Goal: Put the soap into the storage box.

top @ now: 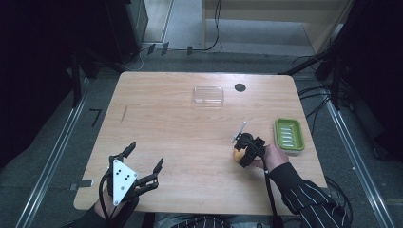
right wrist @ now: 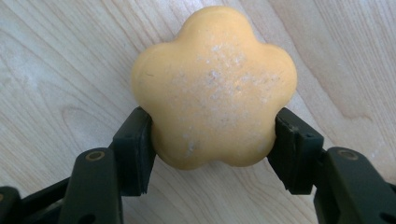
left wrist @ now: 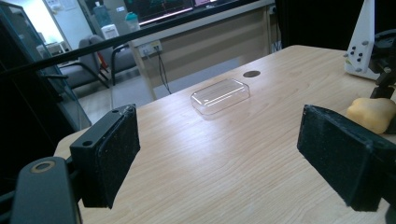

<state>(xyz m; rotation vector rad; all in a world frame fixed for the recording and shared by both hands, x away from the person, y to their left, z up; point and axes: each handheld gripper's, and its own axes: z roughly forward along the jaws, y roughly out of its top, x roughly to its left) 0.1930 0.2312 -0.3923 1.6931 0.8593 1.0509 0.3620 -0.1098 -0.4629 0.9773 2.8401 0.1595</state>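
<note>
A yellow flower-shaped soap (right wrist: 212,86) lies on the wooden table, with my right gripper (right wrist: 212,151) shut on its lower lobes, one jaw on each side. From above, that soap (top: 237,153) peeks out under the right gripper (top: 244,151) at the table's right middle. In the left gripper view the soap (left wrist: 371,113) shows at the right edge. My left gripper (top: 145,157) rests near the front left corner with its jaws wide apart and nothing between them; its pads (left wrist: 109,154) frame bare wood.
A clear plastic lid (top: 208,94) lies at the back middle, beside a dark round hole (top: 240,87) in the table. A green soap dish (top: 289,134) stands at the right edge. A thin dark mark (top: 124,113) lies at the left.
</note>
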